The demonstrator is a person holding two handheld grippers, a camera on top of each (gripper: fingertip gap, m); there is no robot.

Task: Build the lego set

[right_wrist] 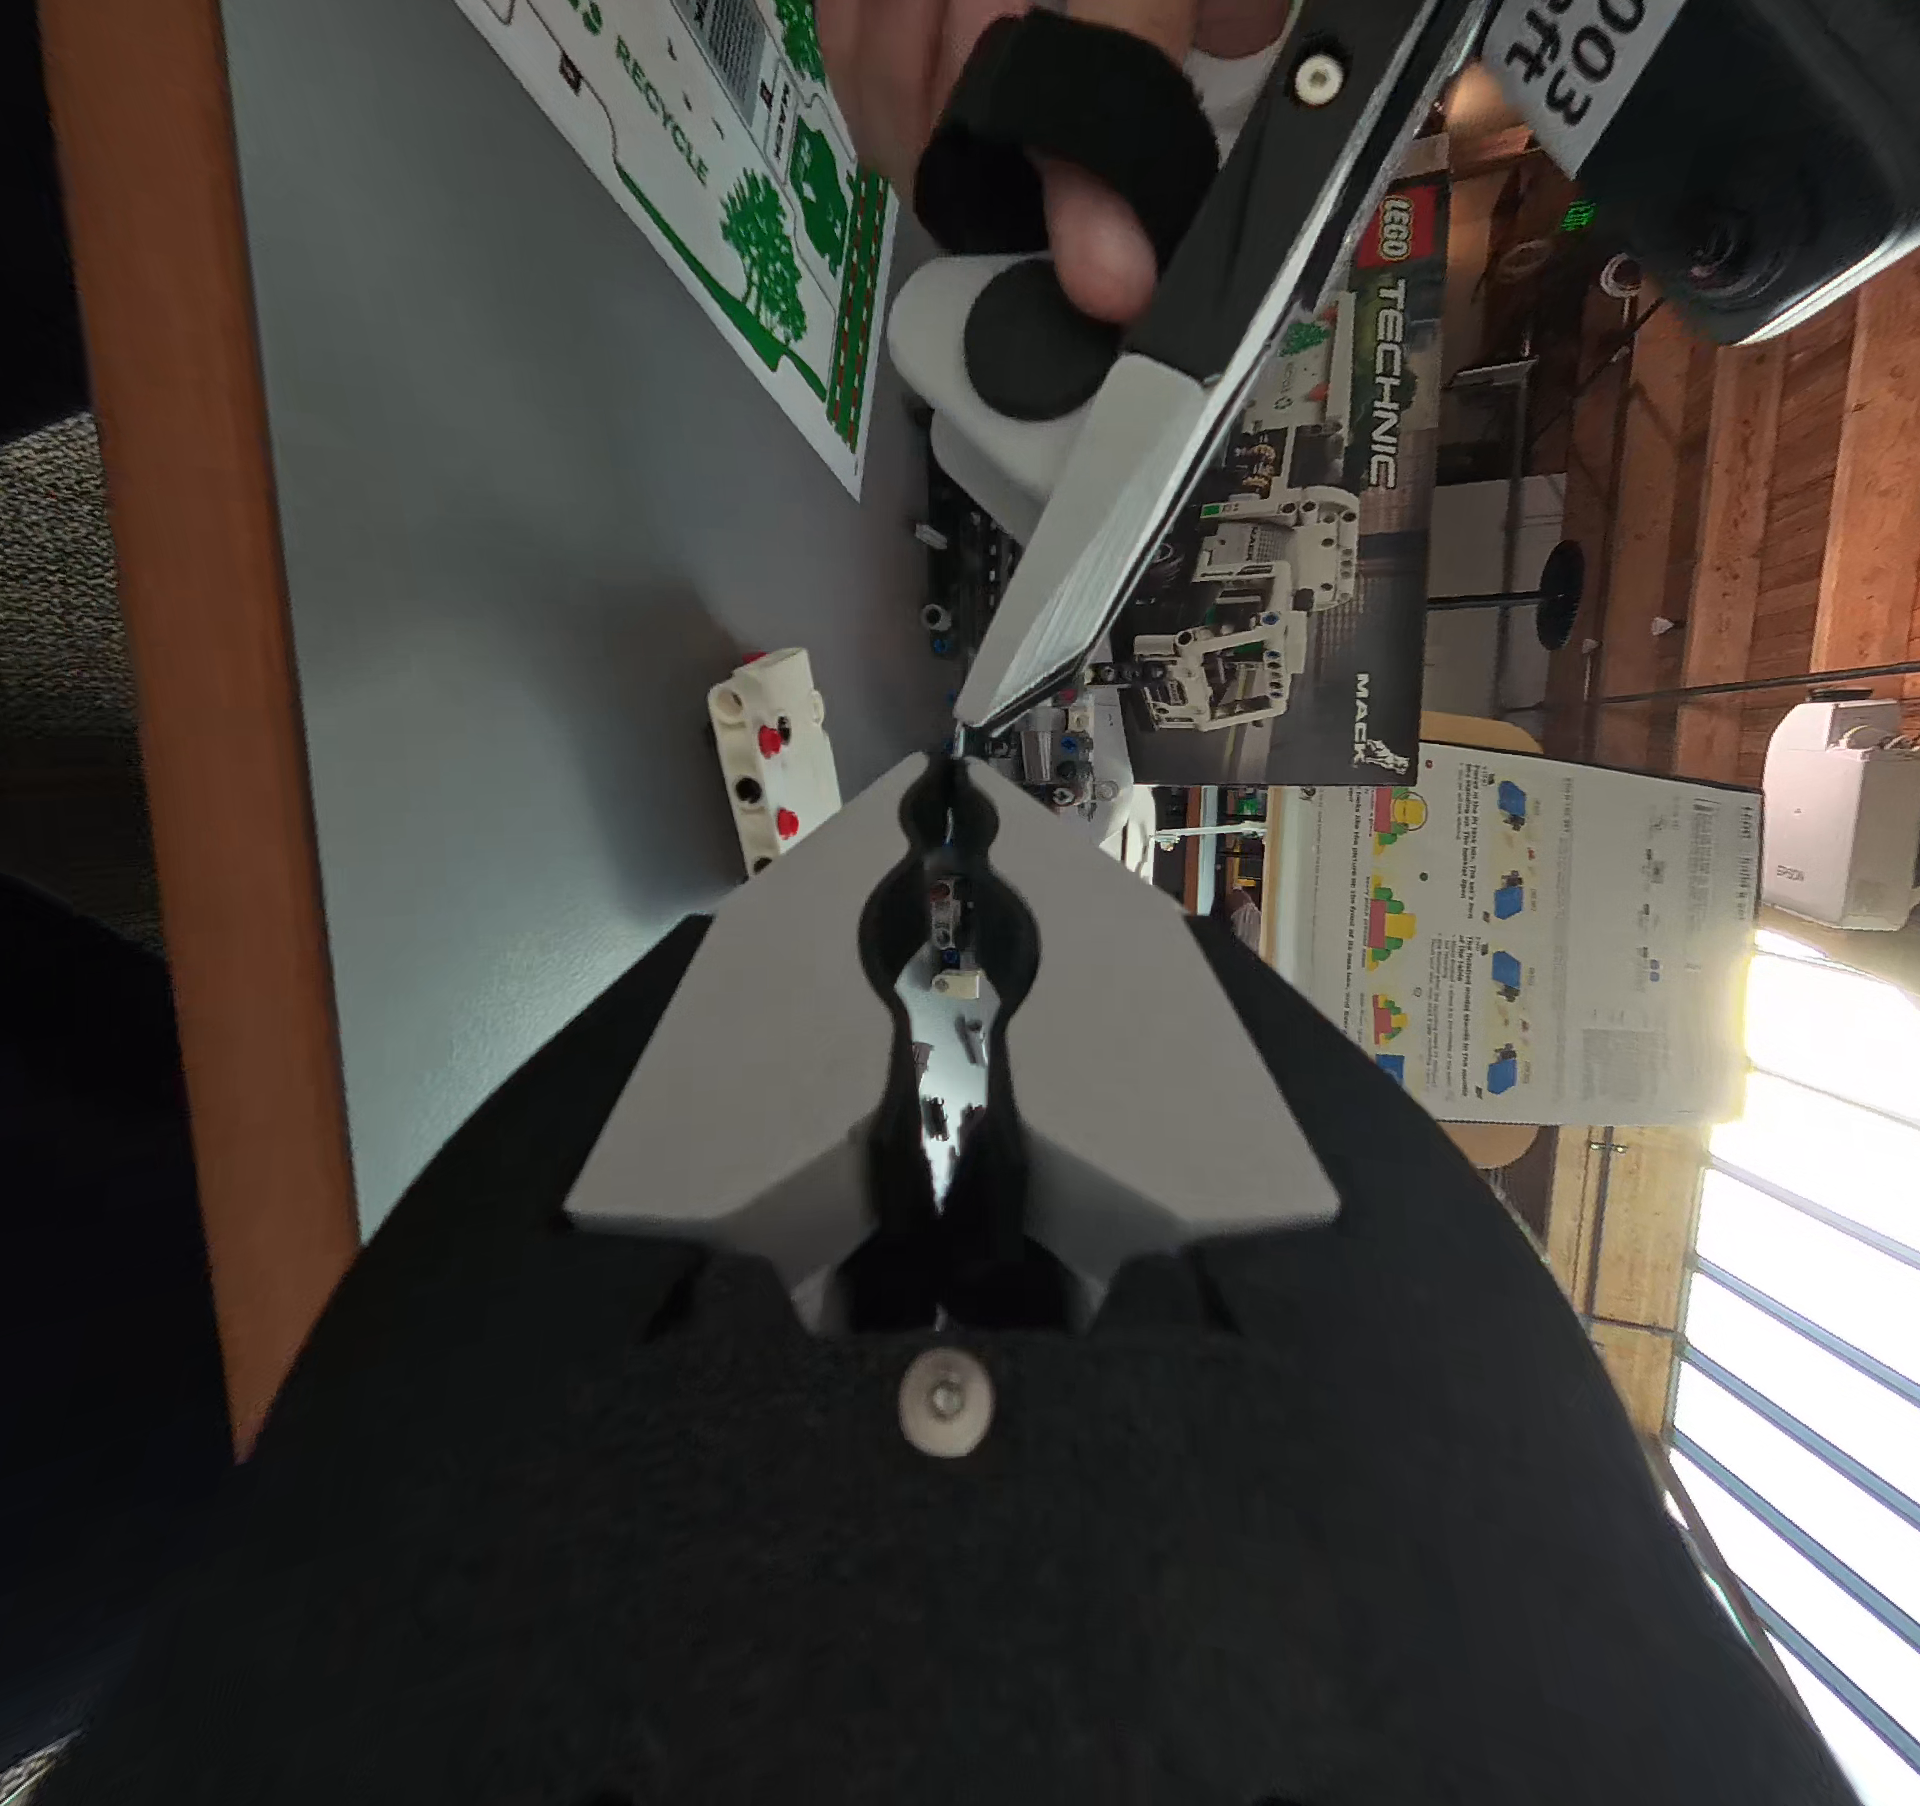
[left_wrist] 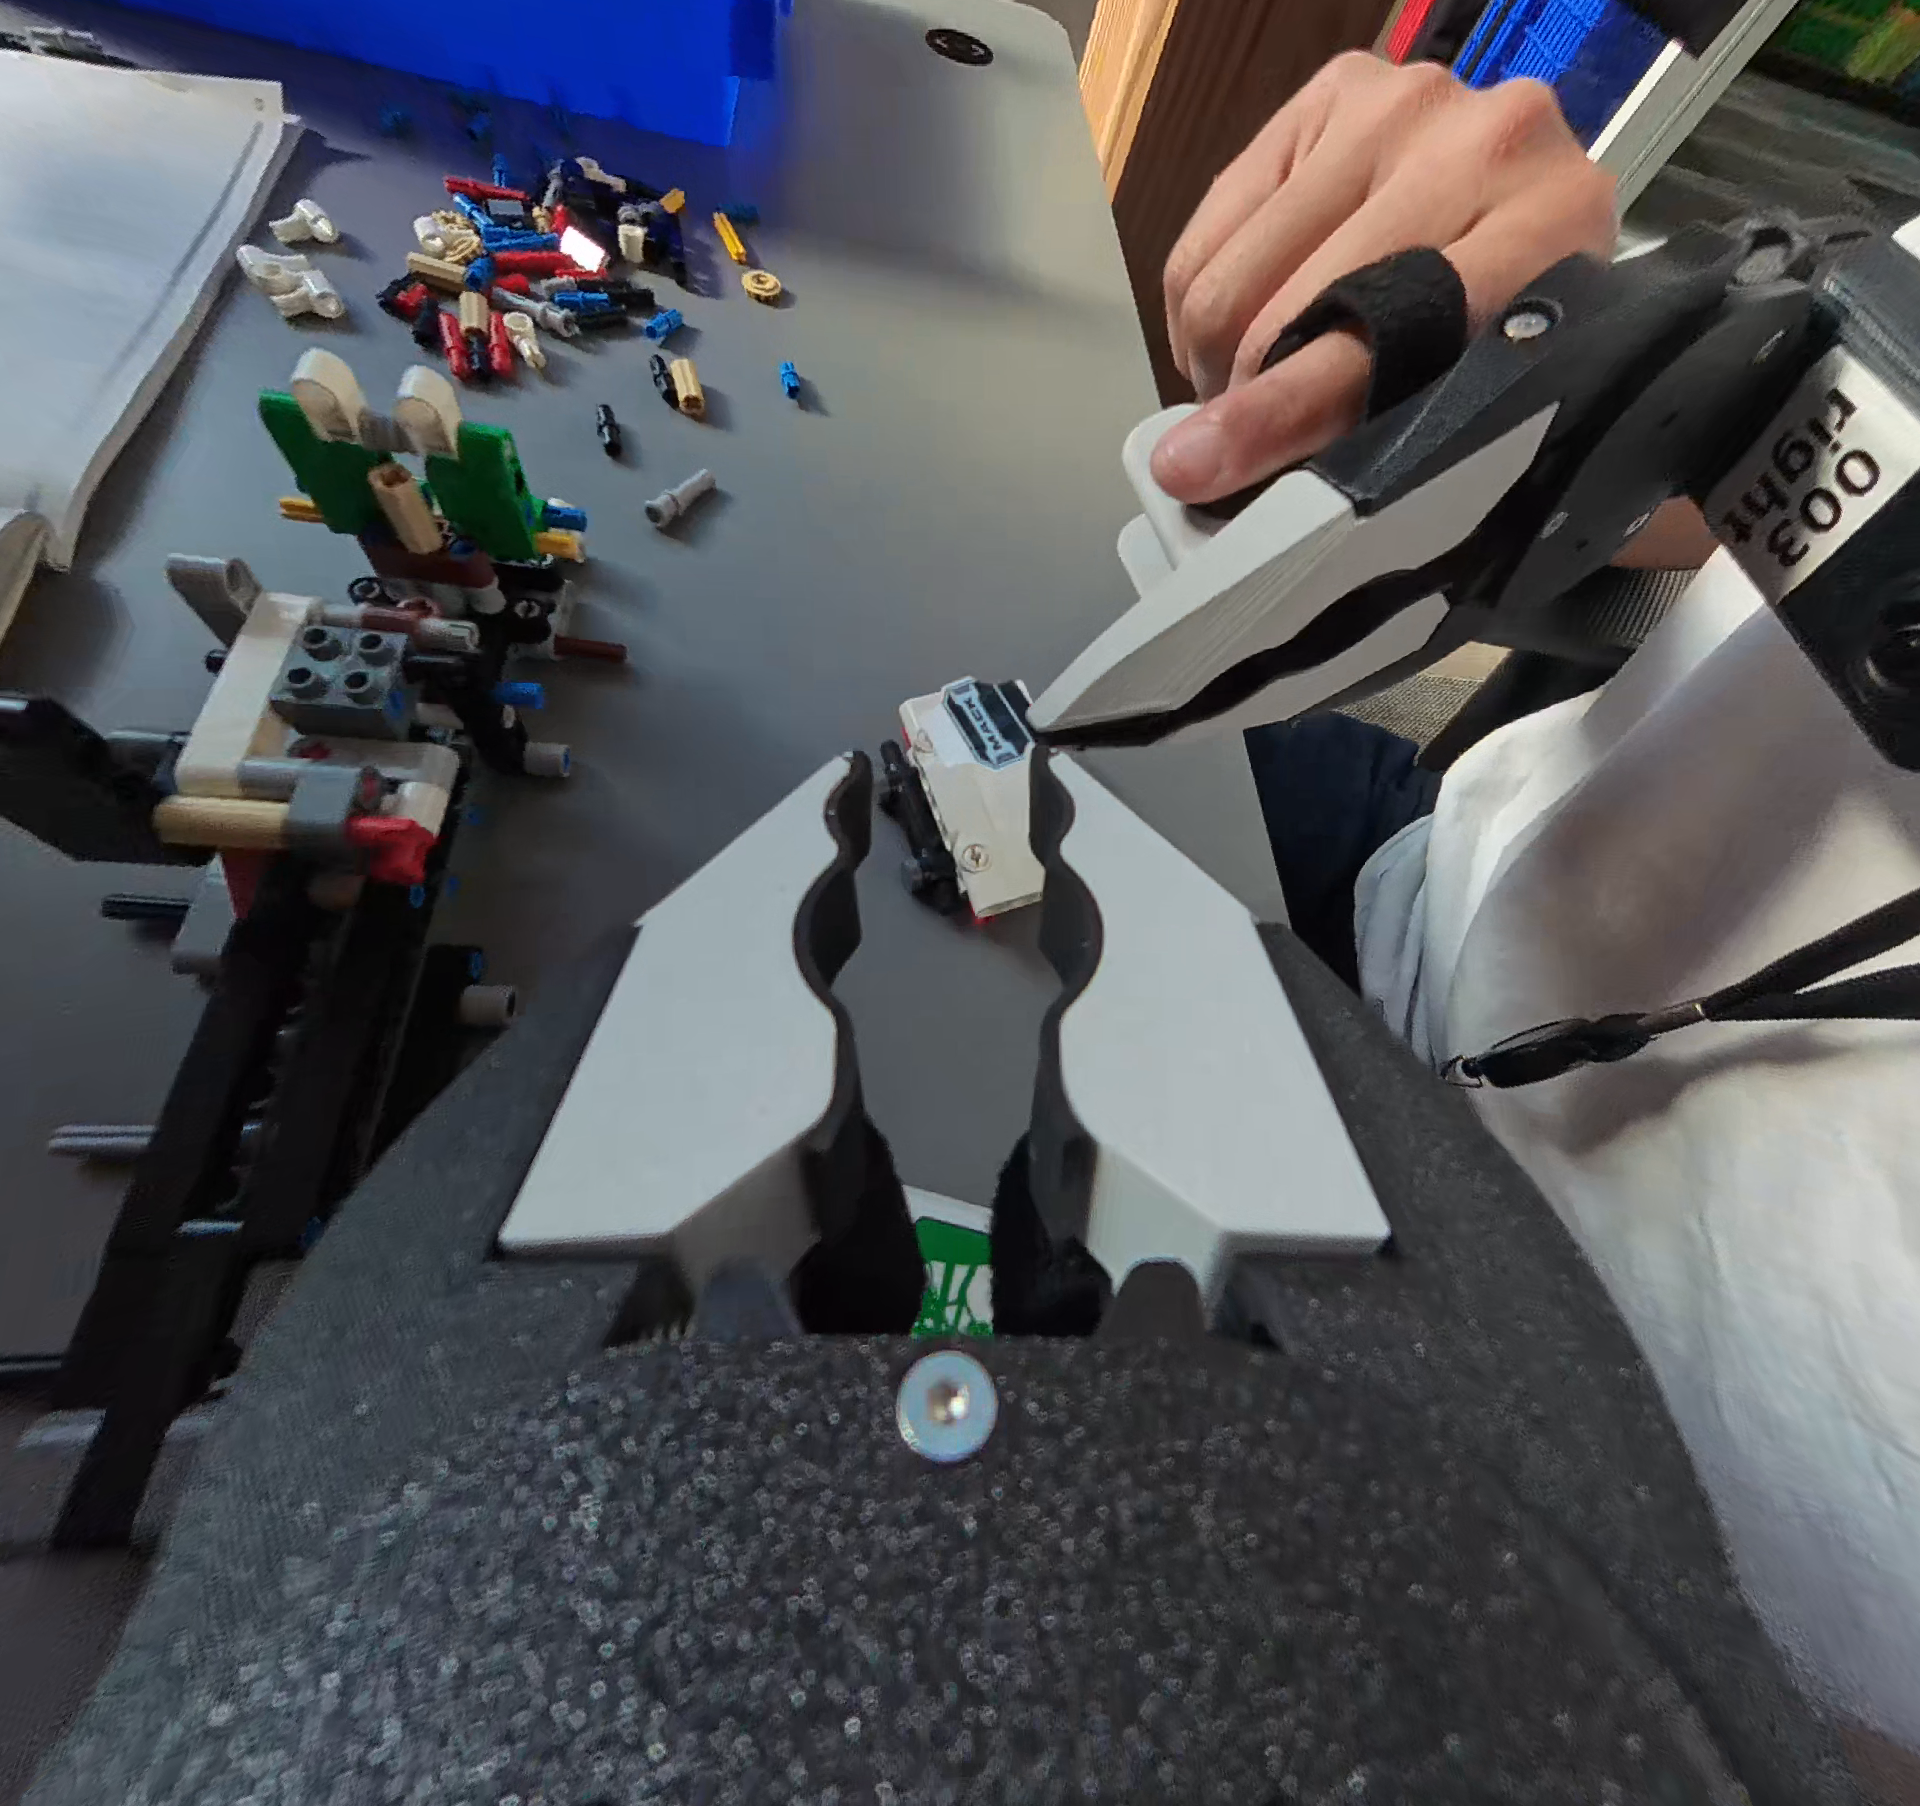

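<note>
Here, a white panel point(left_wrist: 977, 800) w/ a black sticker and black pins is lying on the grey tabletop point(left_wrist: 831, 561), partly between the left hand-held gripper's point(left_wrist: 951, 769) spread fingers; left finger isn't touching it. Right hand-held gripper point(left_wrist: 1039, 733), tilting down, pressed nearly together, is pinching the sticker edge.

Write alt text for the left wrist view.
The left gripper, jaws apart, frames a small white brick panel with a dark sticker on the grey table, while the right gripper touches its far edge. Loose bricks lie behind.
</note>
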